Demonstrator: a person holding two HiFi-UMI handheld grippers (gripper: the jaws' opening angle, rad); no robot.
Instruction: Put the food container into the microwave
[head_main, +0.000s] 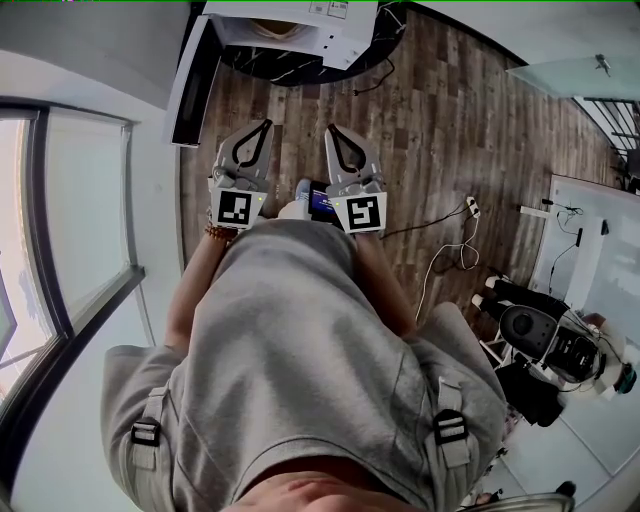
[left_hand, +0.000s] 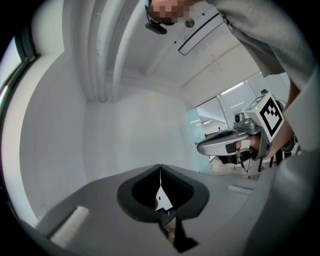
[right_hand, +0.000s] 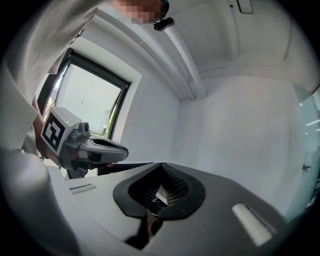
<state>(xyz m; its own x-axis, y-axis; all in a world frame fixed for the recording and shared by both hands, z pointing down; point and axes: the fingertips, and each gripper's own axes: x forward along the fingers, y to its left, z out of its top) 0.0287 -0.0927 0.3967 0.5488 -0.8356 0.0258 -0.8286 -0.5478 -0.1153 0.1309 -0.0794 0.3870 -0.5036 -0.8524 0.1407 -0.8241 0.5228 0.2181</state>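
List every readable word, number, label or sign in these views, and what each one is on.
No text can be read.
Microwave: the label on its white casing is too small to read.
Left hand-held gripper and right hand-held gripper: black-and-white square patterns only, no words.

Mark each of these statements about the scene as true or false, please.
1. The left claw is shut with nothing between its jaws. True.
2. The right claw is wide open. False: its jaws are together and hold nothing.
3. The door of the microwave is closed. False: it stands open, swung out to the side.
4. The floor is made of wooden planks. True.
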